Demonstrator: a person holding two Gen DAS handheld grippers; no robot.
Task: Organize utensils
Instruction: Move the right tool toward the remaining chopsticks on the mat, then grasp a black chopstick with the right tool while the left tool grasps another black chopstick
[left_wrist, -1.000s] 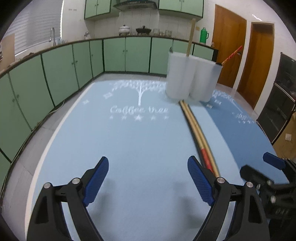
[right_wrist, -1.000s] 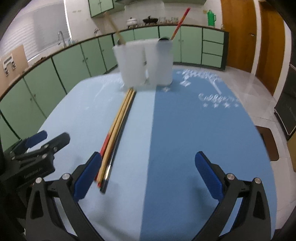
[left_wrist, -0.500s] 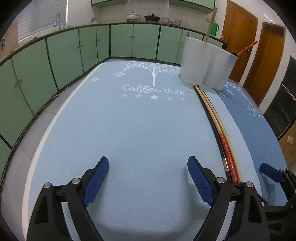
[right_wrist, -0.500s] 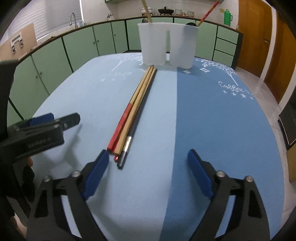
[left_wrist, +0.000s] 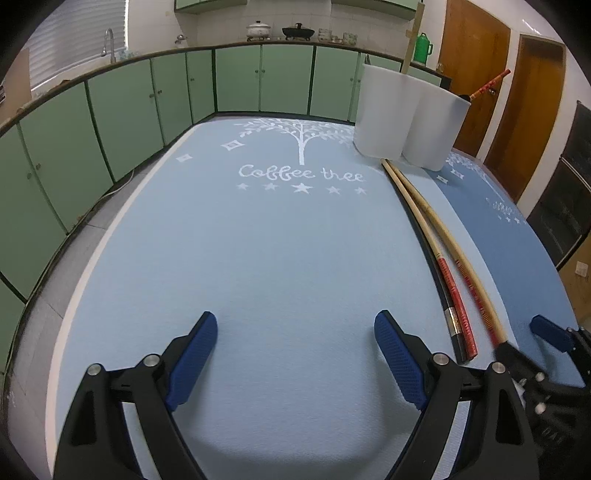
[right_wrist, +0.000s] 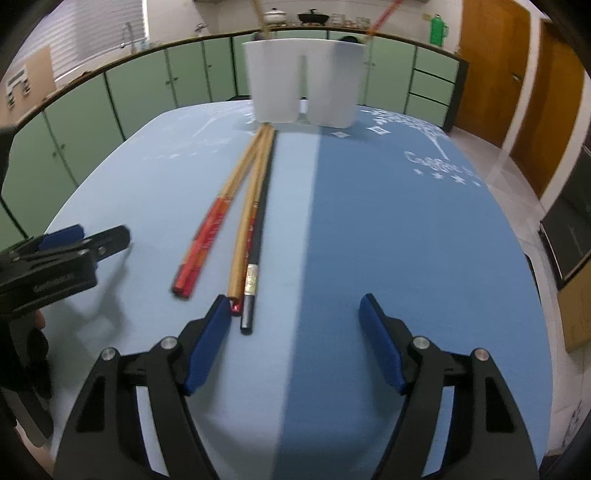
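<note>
Several chopsticks lie together on the blue mat: a red-ended one (right_wrist: 201, 245), a plain wooden one (right_wrist: 245, 225) and a black one (right_wrist: 258, 236). They also show in the left wrist view (left_wrist: 448, 273). A white two-cup utensil holder (right_wrist: 303, 94) stands at their far ends, with a wooden stick and a red stick in it; it shows in the left wrist view (left_wrist: 406, 122) too. My right gripper (right_wrist: 295, 317) is open and empty, its left finger at the near ends of the chopsticks. My left gripper (left_wrist: 295, 332) is open and empty, left of the chopsticks.
The mat (left_wrist: 258, 240) is light blue on the left and darker blue on the right, printed "Coffee tree". Green kitchen cabinets (left_wrist: 147, 96) ring the room. Wooden doors (left_wrist: 476, 70) stand at the right. The table edge drops off at the left (left_wrist: 74, 266).
My right gripper has moved forward and right, so its left finger now reaches the chopsticks' near ends. The red-ended chopstick now lies apart from the other two. My left gripper has edged forward.
</note>
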